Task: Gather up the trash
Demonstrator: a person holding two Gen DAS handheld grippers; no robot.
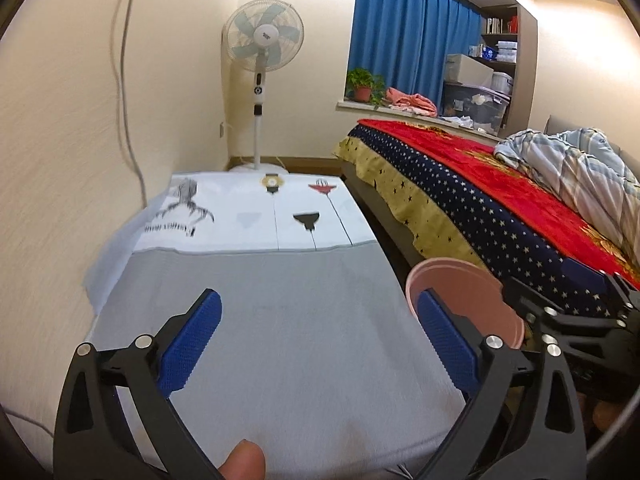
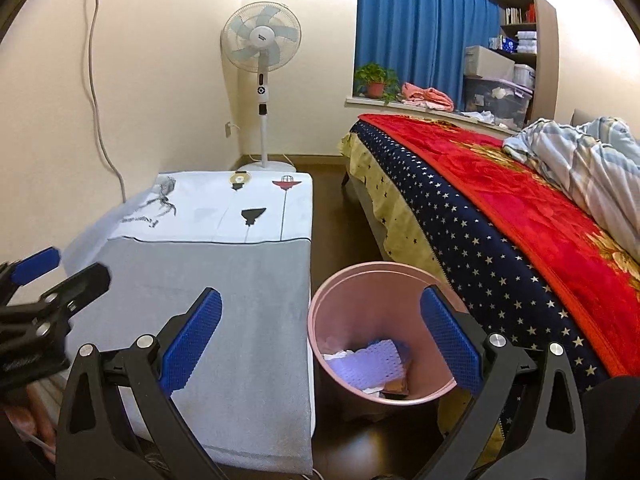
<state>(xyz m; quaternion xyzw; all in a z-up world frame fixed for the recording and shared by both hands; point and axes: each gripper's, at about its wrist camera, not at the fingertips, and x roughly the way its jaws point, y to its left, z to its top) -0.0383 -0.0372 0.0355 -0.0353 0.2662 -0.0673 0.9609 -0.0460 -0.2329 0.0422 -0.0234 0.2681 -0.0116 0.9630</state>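
Table cover (image 2: pixel 248 300): woven cloth, matt grey, finely ribbed; white printed panel toward 12 o'clock.
Bin (image 2: pixel 360 292): smooth pink plastic, faint sheen. Inside: crumpled white paper (image 2: pixel 336 356), lilac foam netting (image 2: pixel 376 364).
Left gripper (image 1: pixel 320 344), right gripper (image 2: pixel 320 344): matt black plastic arms, bright metal pins; pads (image 1: pixel 192 344) blue, rubbery, dimpled.
Bed blanket (image 2: pixel 520 208), 2 o'clock: plush red cloth.
Floor (image 2: pixel 380 448): dark, glossy, wood-like.

A home bedroom: a bed (image 2: pixel 500 216) under a red blanket (image 2: pixel 520 184), blue curtains (image 2: pixel 420 28) at the window, and a standing fan (image 2: pixel 262 40) in the corner.
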